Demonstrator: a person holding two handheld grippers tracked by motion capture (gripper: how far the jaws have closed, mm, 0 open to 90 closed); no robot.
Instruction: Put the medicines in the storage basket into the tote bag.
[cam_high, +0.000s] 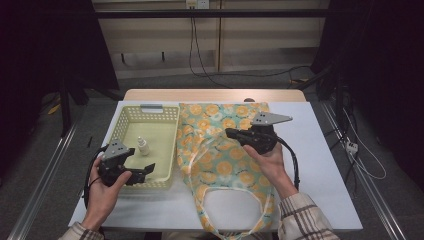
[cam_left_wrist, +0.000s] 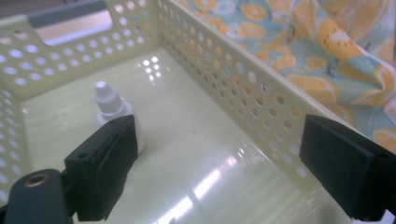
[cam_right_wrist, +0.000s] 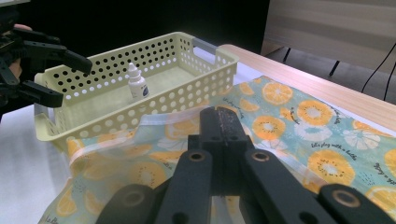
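Bottle (cam_high: 143, 145) in basket (cam_high: 127, 118), bag (cam_high: 220, 160) right

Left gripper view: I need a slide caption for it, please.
Open left gripper over the yellow basket, facing a small white dropper bottle.

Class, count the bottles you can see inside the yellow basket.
1: a small white dropper bottle stands upright in the basket, toward its far half. None seems hidden.

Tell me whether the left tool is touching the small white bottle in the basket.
Apart. The right gripper view shows the left tool open at the basket's near end, with a bare gap to the bottle.
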